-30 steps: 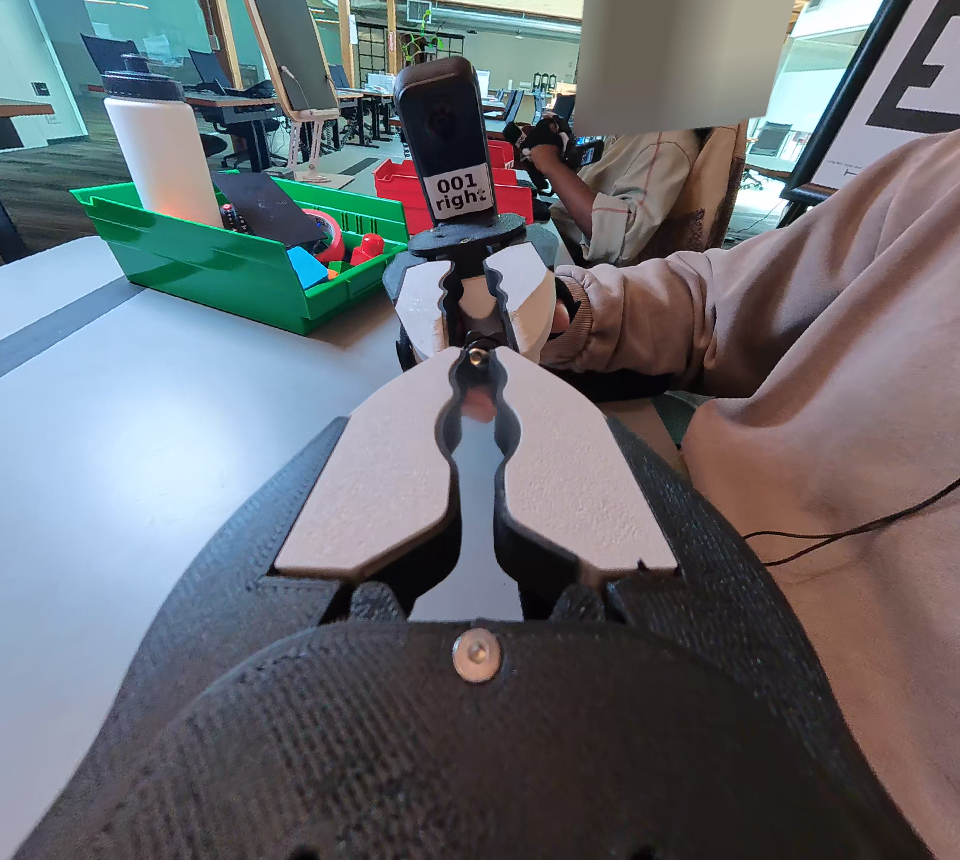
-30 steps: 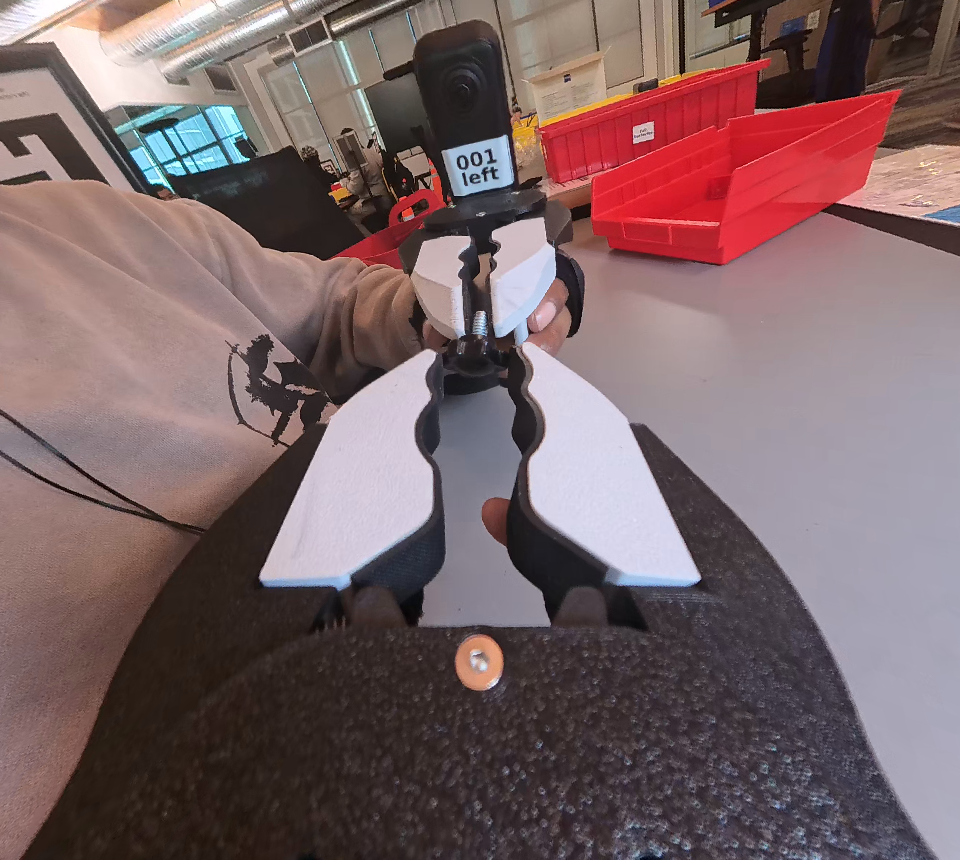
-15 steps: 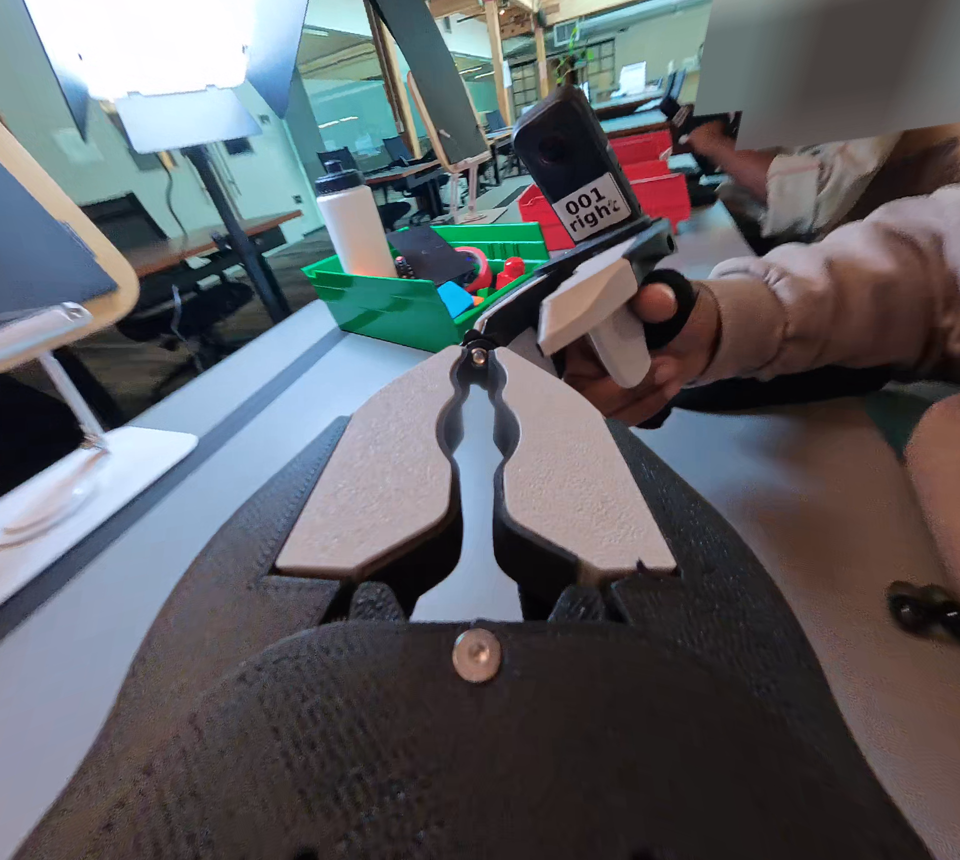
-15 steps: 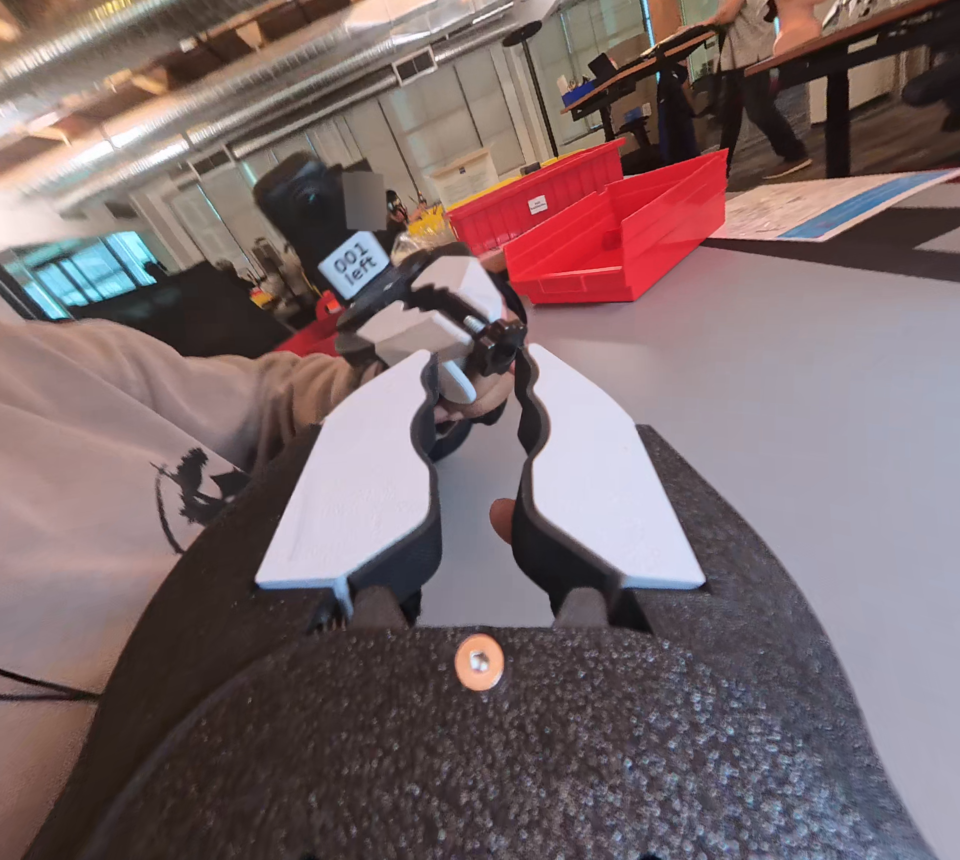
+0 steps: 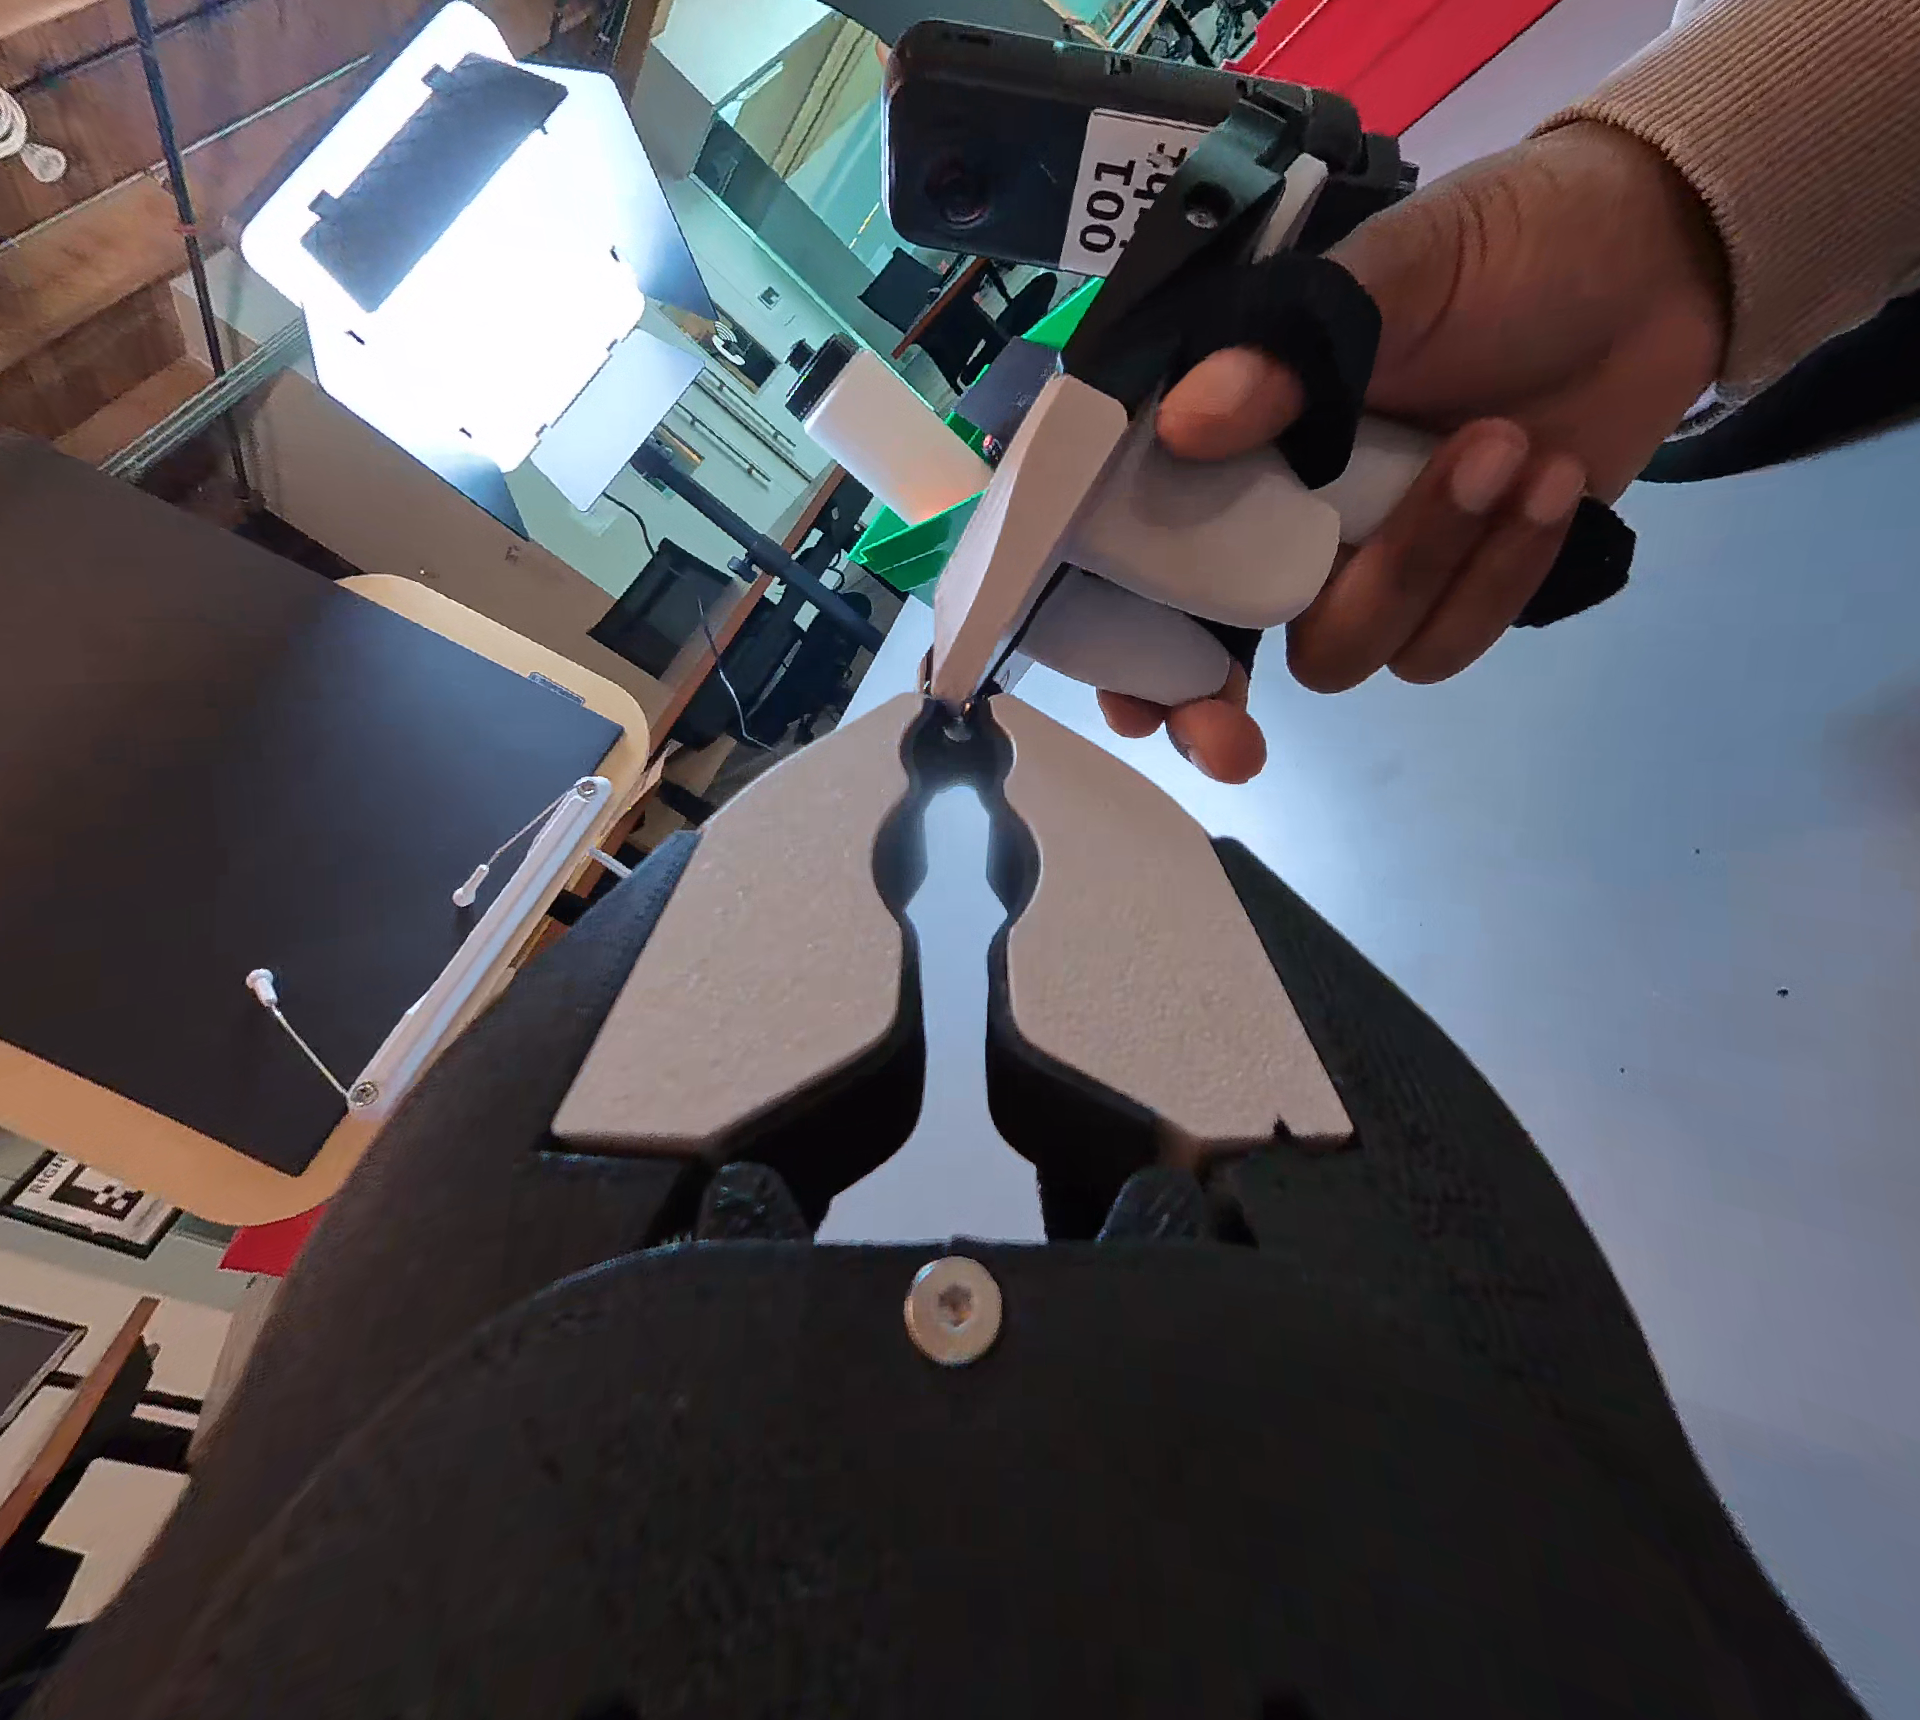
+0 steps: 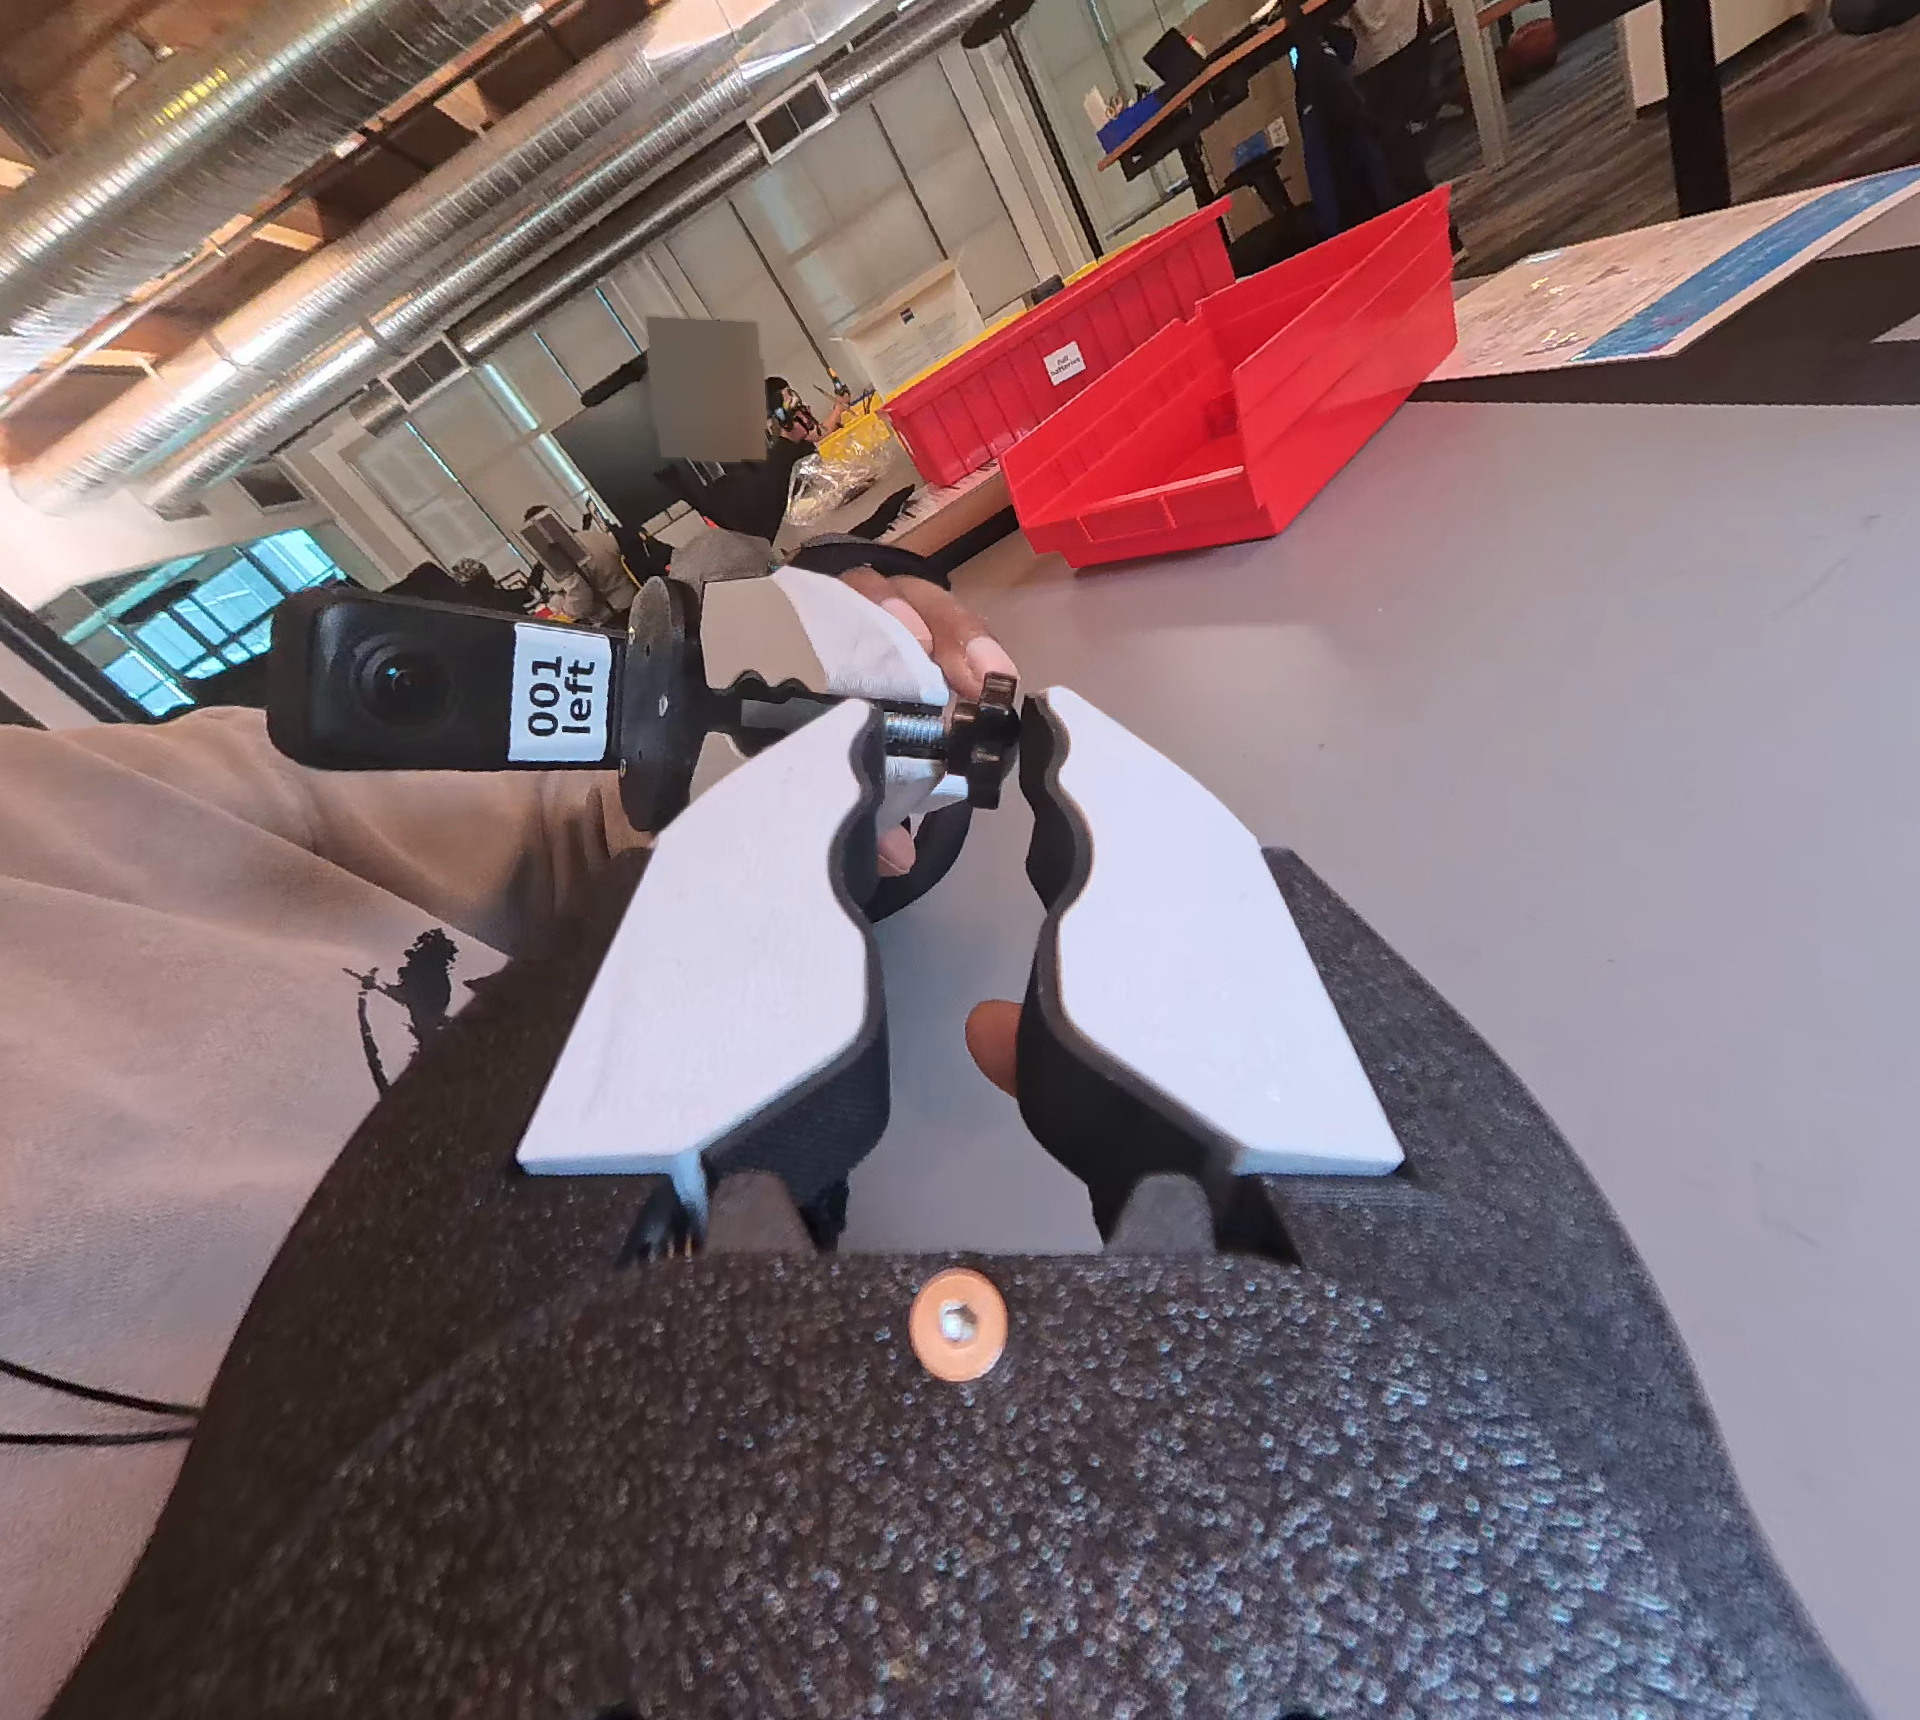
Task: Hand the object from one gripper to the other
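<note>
Left wrist view: black board (image 5: pixel 260 787) on a cream stand, far left; lit panel lamp (image 5: pixel 457 236) above it. Centre: left gripper (image 5: pixel 956 720), white fingers closed tip to tip on the threaded end of a black-knobbed screw (image 6: pixel 982 740), which is held clear of the table. Just beyond: white bottle (image 5: pixel 883 434) standing in a green bin (image 5: pixel 914 543). Right of centre: right gripper (image 5: pixel 961 678), rolled on its side, fingers seen edge-on with their tips meeting the left gripper's tips; a person's hand (image 5: pixel 1507 423) wraps its handle. Grey table (image 5: pixel 1558 943) lies beneath, at right. Right wrist view: beige sleeve (image 6: pixel 260 891), left. Next, the left gripper lies sideways with its camera pointing left and the screw's thread pinched in its tips. Centre: the screw is horizontal, knob to the right, lying between the right gripper's fingertips. The right gripper's fingers stand spread apart; the right finger is just beside the knob, contact not certain. Farther right: two red bins (image 6: pixel 1247 423) on the table, well apart from both grippers.
</note>
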`<state>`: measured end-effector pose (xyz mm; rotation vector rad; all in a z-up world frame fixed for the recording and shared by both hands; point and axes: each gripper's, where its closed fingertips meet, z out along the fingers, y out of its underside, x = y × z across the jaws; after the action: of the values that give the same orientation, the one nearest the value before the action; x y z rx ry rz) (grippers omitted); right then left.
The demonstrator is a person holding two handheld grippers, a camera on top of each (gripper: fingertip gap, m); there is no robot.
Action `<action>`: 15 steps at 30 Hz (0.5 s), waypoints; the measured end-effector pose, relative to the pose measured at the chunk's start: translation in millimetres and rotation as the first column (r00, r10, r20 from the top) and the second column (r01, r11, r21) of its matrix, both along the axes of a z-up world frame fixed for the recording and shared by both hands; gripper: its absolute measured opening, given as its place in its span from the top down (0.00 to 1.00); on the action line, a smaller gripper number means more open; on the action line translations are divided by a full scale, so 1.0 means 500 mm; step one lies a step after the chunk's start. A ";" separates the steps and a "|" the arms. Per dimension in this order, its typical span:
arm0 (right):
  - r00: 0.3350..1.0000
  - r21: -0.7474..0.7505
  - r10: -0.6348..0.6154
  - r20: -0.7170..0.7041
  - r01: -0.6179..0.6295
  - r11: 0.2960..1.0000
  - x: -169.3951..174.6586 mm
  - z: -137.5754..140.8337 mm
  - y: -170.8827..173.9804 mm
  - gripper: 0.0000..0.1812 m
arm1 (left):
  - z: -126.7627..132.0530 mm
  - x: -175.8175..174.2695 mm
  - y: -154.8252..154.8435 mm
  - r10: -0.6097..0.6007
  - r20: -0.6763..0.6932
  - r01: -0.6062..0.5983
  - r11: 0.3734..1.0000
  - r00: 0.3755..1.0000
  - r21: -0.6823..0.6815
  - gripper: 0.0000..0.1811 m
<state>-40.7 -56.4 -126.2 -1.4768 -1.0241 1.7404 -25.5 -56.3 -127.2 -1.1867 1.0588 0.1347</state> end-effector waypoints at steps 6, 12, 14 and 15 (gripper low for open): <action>0.998 0.004 0.053 -0.027 -0.053 0.999 0.006 0.007 -0.005 0.87 | 0.005 0.007 -0.009 -0.100 0.141 0.116 0.986 0.985 -0.117 0.95; 0.984 0.330 0.080 -0.160 -0.023 0.944 0.040 0.056 -0.026 0.87 | 0.038 0.001 -0.019 -0.145 0.680 0.553 0.712 0.718 -0.432 0.85; 0.990 0.532 0.019 -0.137 0.058 0.845 0.041 0.051 -0.028 0.87 | 0.033 0.004 -0.021 -0.058 0.803 0.709 0.511 0.593 -0.486 0.85; 0.992 0.629 -0.018 -0.121 0.091 0.772 0.040 0.046 -0.028 0.87 | 0.029 0.008 -0.025 -0.007 0.841 0.771 0.404 0.541 -0.492 0.84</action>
<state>-20.6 -70.3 -103.3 -0.9490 -1.3258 1.2235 -21.3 -68.8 -112.6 -1.5329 0.5895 -1.4235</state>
